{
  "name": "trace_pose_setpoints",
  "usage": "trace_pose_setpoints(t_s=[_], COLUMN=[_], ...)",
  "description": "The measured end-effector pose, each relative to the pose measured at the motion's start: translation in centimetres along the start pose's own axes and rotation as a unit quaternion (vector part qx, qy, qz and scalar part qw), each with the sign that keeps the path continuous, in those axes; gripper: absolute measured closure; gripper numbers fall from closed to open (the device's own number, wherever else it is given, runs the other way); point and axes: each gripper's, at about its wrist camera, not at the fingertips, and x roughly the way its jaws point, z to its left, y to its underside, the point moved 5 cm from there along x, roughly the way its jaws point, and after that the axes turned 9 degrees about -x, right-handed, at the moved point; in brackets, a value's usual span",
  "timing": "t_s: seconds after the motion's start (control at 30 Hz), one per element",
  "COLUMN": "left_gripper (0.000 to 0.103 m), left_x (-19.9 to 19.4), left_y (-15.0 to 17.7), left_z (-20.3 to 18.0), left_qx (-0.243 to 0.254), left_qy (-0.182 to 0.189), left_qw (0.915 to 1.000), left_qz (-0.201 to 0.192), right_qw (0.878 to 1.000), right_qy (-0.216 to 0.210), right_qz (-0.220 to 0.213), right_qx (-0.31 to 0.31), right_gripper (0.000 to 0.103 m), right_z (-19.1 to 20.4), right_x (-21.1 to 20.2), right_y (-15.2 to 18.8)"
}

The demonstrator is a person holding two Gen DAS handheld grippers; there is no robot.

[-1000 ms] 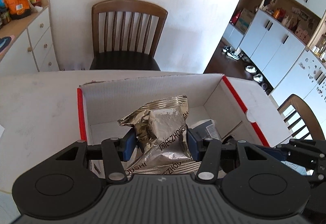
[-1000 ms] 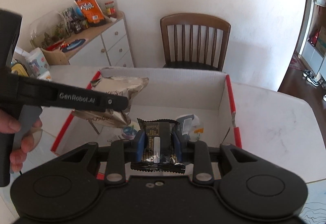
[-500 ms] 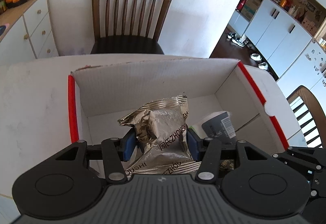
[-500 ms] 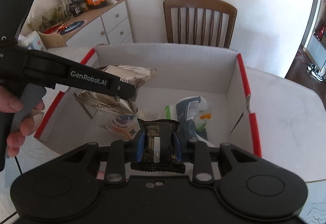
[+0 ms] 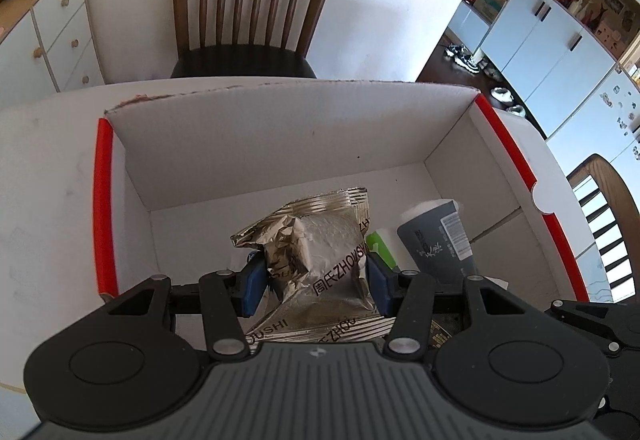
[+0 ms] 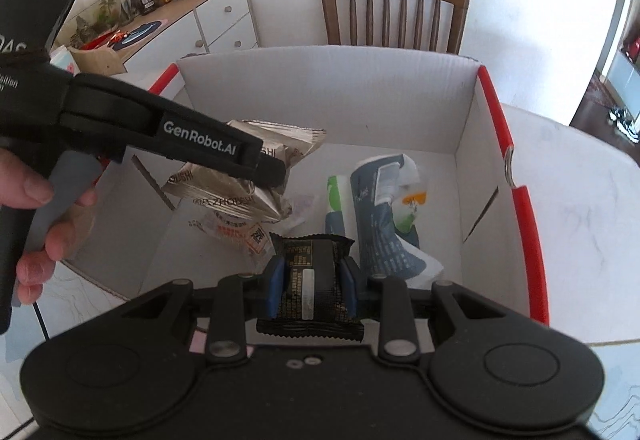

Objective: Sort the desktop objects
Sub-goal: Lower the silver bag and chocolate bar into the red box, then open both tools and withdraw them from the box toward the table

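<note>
- Marble-patterned white table (image 6: 580, 208) is bearing everything, spreading out beyond and to both sides of the fingers.
- White cardboard box (image 5: 280, 144) with red-edged side walls is standing open directly ahead of both grippers, holding several packets on its floor.
- Dark blue pouch (image 6: 380, 224) is lying in the box just beyond the right gripper's fingertips, beside a green-and-white packet (image 6: 335, 196).
- Silver foil packet (image 5: 320, 260) is being gripped by the left gripper (image 5: 314, 282), blue pads pressing both its sides, over the box interior.
- Black snack packet (image 6: 310, 284) is being clamped by the right gripper (image 6: 310, 286), hanging just inside the box's near wall.
</note>
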Motion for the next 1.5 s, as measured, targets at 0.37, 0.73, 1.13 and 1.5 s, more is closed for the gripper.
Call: trace_pose_setpoints(t_s=[0.37,0.73,1.13,1.5], left_gripper=[0.05,0.03,0.029,0.029], left_x=[0.1,-0.6,-2.3,-4.8], left_y=[0.1,-0.4,-0.1,0.8], left_z=[-0.5,-0.3,-0.6,-1.6], left_qx=[0.006,-0.008,-0.001,0.009], left_qy=[-0.002,0.003,0.014,0.027], left_qw=[1.0,0.9998,0.9994,0.9985], left_qz=[-0.002,-0.017,-0.031,-0.048], right_qw=[1.0,1.0,0.999,0.999], right_qy=[-0.004,-0.015,-0.015,-0.01], right_qz=[0.0,-0.015,-0.033,-0.046], right_qx=[0.015,0.019,0.019,0.016], right_gripper=[0.066,0.048,0.04,0.036], right_z=[-0.5,-0.6,-0.6,-0.6], right_x=[0.1,-1.0,-2.5,-4.5], right_y=[0.1,0.2,-0.2,0.0])
